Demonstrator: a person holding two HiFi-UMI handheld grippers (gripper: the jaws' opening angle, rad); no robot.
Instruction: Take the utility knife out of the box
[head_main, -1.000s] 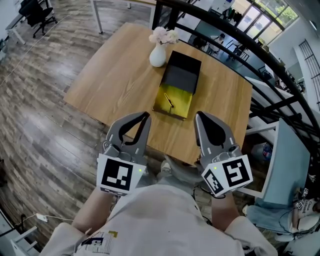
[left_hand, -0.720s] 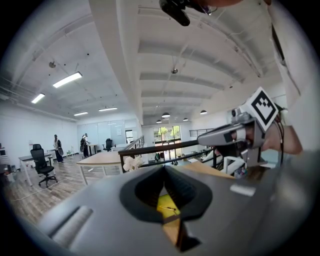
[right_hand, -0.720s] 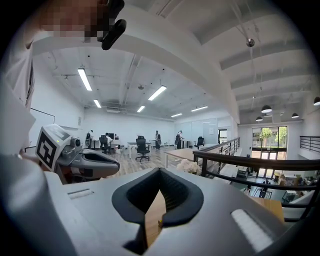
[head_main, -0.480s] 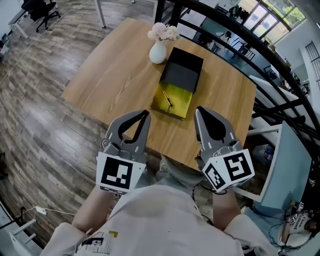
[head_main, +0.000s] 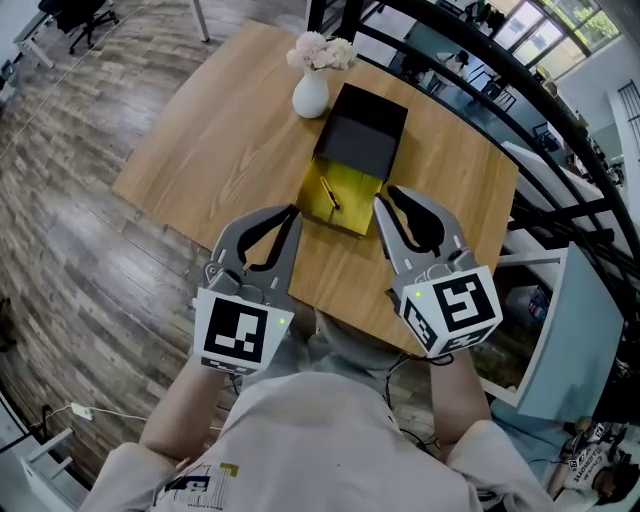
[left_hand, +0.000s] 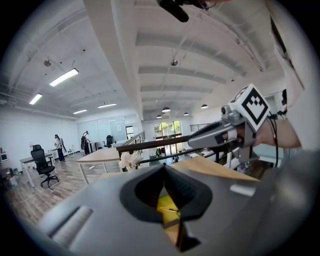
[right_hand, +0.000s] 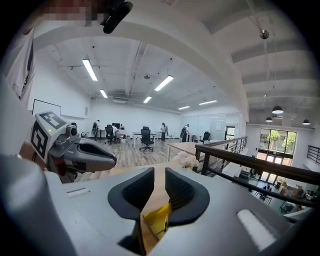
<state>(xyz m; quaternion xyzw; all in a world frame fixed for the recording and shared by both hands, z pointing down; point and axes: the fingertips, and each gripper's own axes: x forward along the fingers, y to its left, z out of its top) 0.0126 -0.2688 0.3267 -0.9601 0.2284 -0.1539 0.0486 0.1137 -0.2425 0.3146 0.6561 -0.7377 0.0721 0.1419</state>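
Knife (head_main: 330, 193) seemingly in box (head_main: 353, 203); left tongs (head_main: 293, 212) closed, right tongs (head_main: 386, 195) just opening, empty

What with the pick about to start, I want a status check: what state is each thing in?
Box: open, yellow inside exposed.
Utility knife: lying in the yellow part, untouched.
Vase: upright, holding flowers.
Left gripper: shut, empty.
Right gripper: open, jaws have just been opening, nothing between them.
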